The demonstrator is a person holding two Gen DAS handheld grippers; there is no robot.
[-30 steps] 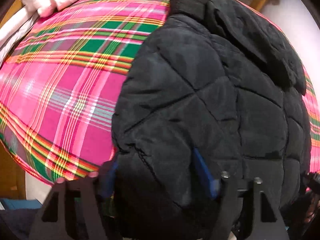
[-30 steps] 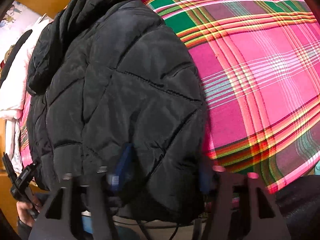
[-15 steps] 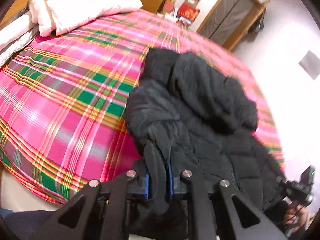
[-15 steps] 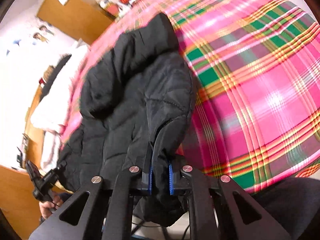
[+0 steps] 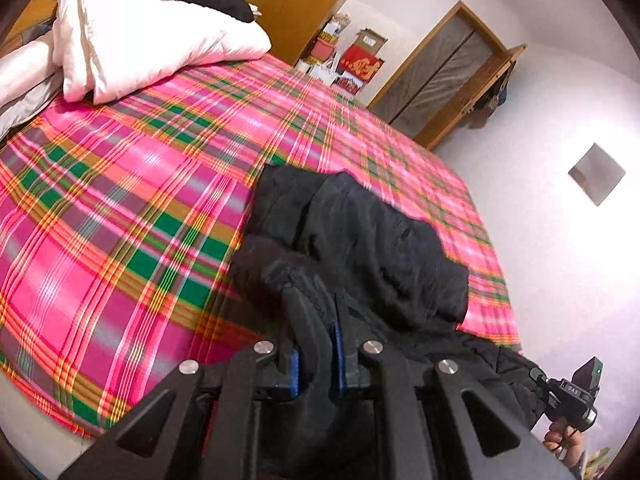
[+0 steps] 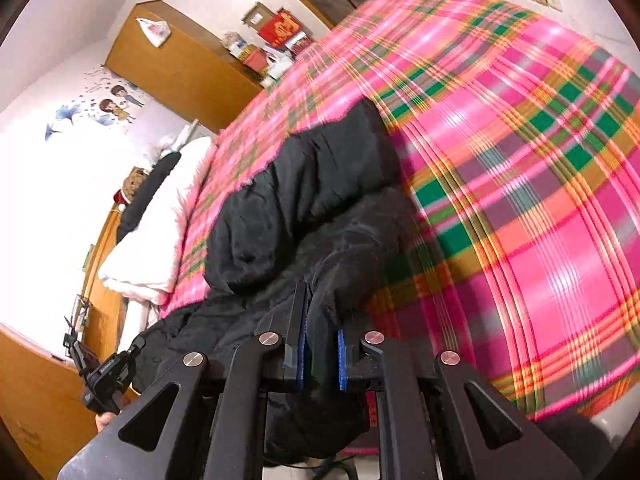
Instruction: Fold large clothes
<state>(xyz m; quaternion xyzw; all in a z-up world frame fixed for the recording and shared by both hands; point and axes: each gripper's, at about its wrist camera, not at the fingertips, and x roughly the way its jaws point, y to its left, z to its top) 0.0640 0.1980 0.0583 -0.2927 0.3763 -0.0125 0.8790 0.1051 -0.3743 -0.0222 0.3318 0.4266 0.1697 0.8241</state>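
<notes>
Black quilted fabric is now pinched in both grippers, where a second ago each pair of jaws stood apart around the near hem of the jacket (image 5: 360, 240) with nothing yet clamped. The left gripper (image 5: 316, 320) has closed almost fully on a fold of the hem at the garment's left near corner, its blue pads pressed against the cloth on both sides; the right gripper (image 6: 320, 320) has done the same at the right near corner. Since then both have risen, so the views that were filled by padded cloth now look out over the pink plaid bed (image 5: 120, 220), the white duvet (image 5: 140, 32) piled at its far left, and the wooden wardrobe (image 6: 180, 68) beyond. The jacket's near part hangs from the two grips and bunches upward, while its far part with the hood lies on the bedspread, toward the right half of the bed as the left wrist view shows it. This reads as the start of a fold: the hem is secured at two corners and lifted, and the likely next move is to carry it toward the far end and lay it over the upper body. Thick padding may slip out of such a narrow pinch, and the weight could drag the whole garment along the bedspread.
</notes>
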